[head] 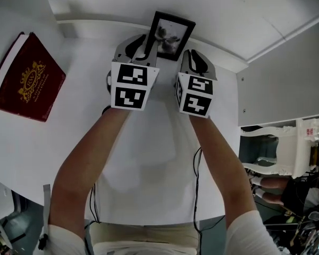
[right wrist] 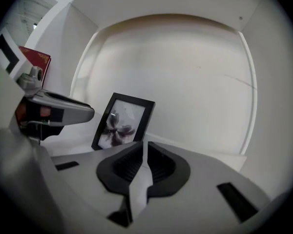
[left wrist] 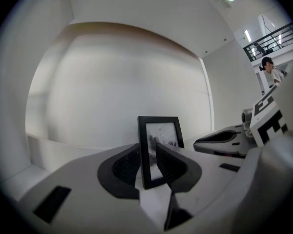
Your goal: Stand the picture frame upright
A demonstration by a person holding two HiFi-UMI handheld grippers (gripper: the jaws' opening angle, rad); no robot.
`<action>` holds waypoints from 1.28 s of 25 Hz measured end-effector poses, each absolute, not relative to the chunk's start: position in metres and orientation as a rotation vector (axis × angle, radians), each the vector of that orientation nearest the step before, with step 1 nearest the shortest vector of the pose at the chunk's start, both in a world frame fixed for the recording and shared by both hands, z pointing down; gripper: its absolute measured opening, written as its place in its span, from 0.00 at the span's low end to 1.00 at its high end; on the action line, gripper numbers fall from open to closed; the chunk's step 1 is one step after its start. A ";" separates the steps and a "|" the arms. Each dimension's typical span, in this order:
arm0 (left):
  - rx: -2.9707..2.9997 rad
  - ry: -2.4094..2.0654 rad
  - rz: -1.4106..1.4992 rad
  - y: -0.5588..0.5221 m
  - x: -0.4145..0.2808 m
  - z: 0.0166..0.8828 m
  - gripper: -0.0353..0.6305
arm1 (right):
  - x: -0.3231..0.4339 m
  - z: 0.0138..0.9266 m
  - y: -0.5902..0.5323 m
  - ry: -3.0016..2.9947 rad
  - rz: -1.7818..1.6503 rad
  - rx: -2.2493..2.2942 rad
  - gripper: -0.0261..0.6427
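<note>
Looking down in the head view, a white table (head: 159, 158) fills the middle, its far edge at a white wall (head: 228, 15). A red book (head: 29, 78) lies at the left. The frame (head: 171, 36) stands at upper centre. The left tool (head: 148, 51) meets its left edge, and the right tool (head: 193, 57) sits just right of it.

In the left gripper view, the left tool (left wrist: 147, 156) at lower centre is clamped on the left edge of the frame (left wrist: 163, 135), which stands on its lower edge. The right tool (left wrist: 224, 140) lies to the right, with a curved white wall (left wrist: 127, 82) behind.

In the right gripper view, the right tool (right wrist: 144, 162) is closed and empty. The frame (right wrist: 123, 123) leans back slightly, up and left of it and apart. The left tool (right wrist: 58, 108) reaches in from the left, and the book (right wrist: 37, 63) shows at upper left.
</note>
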State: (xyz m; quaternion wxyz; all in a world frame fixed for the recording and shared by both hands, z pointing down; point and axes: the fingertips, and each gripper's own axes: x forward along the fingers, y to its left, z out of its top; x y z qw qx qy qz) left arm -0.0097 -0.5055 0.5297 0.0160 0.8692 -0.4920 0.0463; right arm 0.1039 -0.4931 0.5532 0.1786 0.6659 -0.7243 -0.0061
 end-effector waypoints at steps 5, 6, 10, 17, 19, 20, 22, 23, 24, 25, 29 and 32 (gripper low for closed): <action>2.700 -1.489 0.159 -0.480 -0.016 0.521 0.19 | 0.103 0.550 -0.464 -2.071 0.050 1.867 0.05; 2.707 -1.470 0.162 -0.472 -0.018 0.519 0.18 | 0.102 0.551 -0.456 -2.081 0.071 1.857 0.05; 2.700 -1.363 0.180 -0.430 -0.029 0.518 0.08 | 0.104 0.556 -0.416 -2.087 0.175 1.819 0.05; 2.551 -1.331 0.197 -0.354 -0.072 0.521 0.08 | 0.104 0.547 -0.337 -2.117 0.341 1.784 0.05; 2.523 -1.333 0.198 -0.334 -0.080 0.516 0.08 | 0.099 0.535 -0.315 -2.139 0.381 1.791 0.05; 2.509 -1.336 0.199 -0.325 -0.083 0.514 0.08 | 0.097 0.528 -0.305 -2.153 0.400 1.795 0.05; 2.489 -1.339 0.204 -0.308 -0.087 0.508 0.08 | 0.090 0.511 -0.285 -2.187 0.419 1.795 0.05; 2.485 -1.338 0.205 -0.300 -0.087 0.504 0.08 | 0.087 0.503 -0.276 -2.203 0.413 1.788 0.05; 2.484 -1.338 0.206 -0.291 -0.087 0.499 0.08 | 0.084 0.495 -0.267 -2.216 0.401 1.777 0.05; 2.483 -1.341 0.209 -0.283 -0.086 0.495 0.08 | 0.081 0.487 -0.259 -2.228 0.392 1.767 0.05; 2.475 -1.350 0.223 -0.253 -0.086 0.477 0.08 | 0.074 0.460 -0.228 -2.273 0.397 1.735 0.05; 2.472 -1.363 0.217 -0.237 -0.086 0.462 0.08 | 0.073 0.446 -0.209 -2.295 0.378 1.708 0.05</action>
